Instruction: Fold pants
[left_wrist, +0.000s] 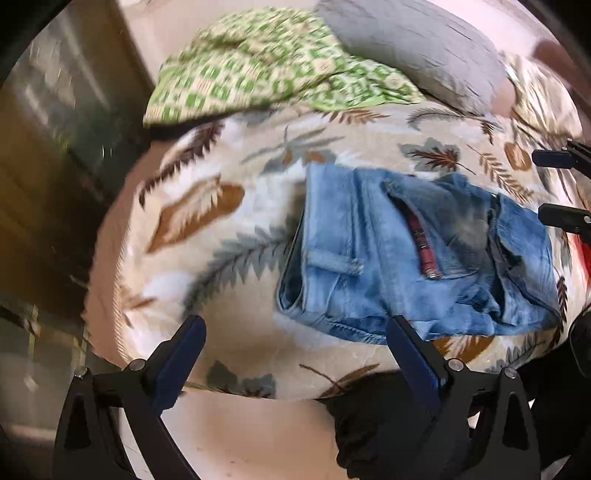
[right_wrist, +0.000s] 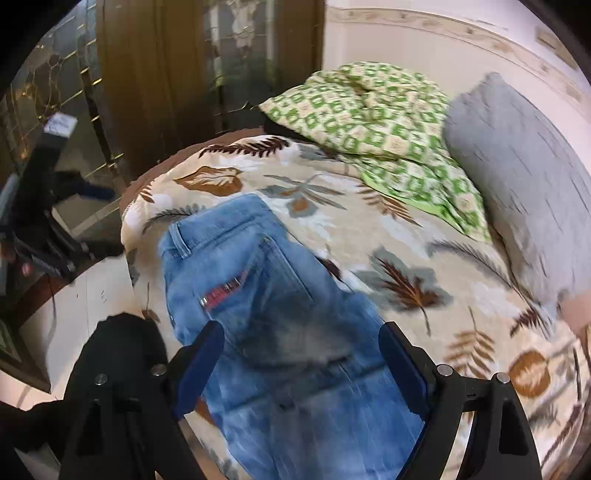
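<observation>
Denim pants (left_wrist: 417, 254) sit folded into a compact bundle on the leaf-print bed (left_wrist: 229, 229), and both our tongs are off them.

We've got the left tongs (left_wrist: 295, 350) spread wide with nothing between them, hanging over the near edge of the bundle, and the right tongs (right_wrist: 301, 354) gaping too, empty, above the blue fabric. Looks to us like the fold is basically done, waistband and back pocket facing up. A green patterned quilt (right_wrist: 384, 125) and grey pillow (right_wrist: 524, 177) sit well apart further back. Next we'd probably just tidy the loose edge or leave it be.
</observation>
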